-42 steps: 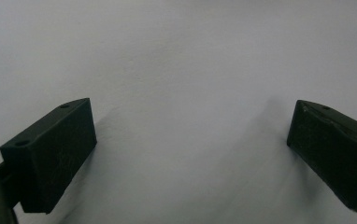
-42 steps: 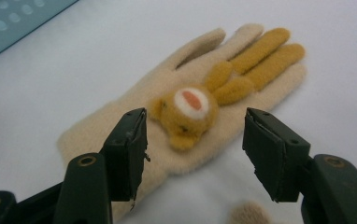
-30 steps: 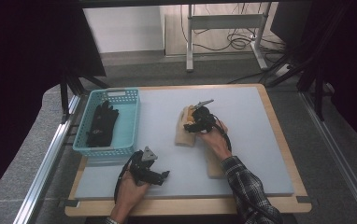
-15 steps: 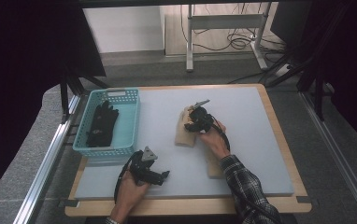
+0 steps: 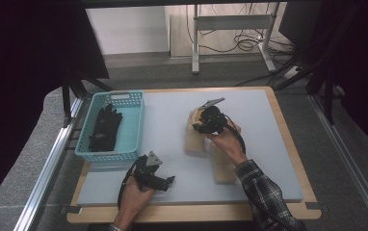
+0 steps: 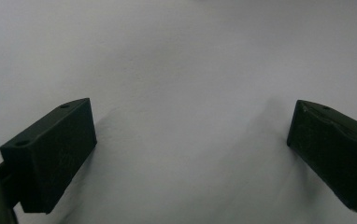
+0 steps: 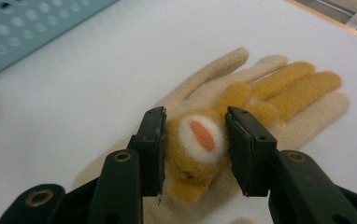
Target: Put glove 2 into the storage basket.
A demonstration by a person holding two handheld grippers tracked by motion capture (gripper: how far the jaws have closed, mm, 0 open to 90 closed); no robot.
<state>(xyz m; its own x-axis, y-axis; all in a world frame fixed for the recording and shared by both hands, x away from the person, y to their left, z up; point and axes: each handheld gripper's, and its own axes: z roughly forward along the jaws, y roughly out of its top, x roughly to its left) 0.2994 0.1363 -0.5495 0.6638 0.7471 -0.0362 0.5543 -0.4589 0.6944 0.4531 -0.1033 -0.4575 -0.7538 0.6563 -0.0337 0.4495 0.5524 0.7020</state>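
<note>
Gripping yellow glove [image 7: 200,149], right gripper [image 7: 195,149], close-up

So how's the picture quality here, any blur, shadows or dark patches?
High view: dark at both sides, table evenly lit. Left gripper view: the left tongs look soft and cast faint shadows. Right gripper view: the yellow glove in the right tongs is sharp, the blue basket blurred.
</note>
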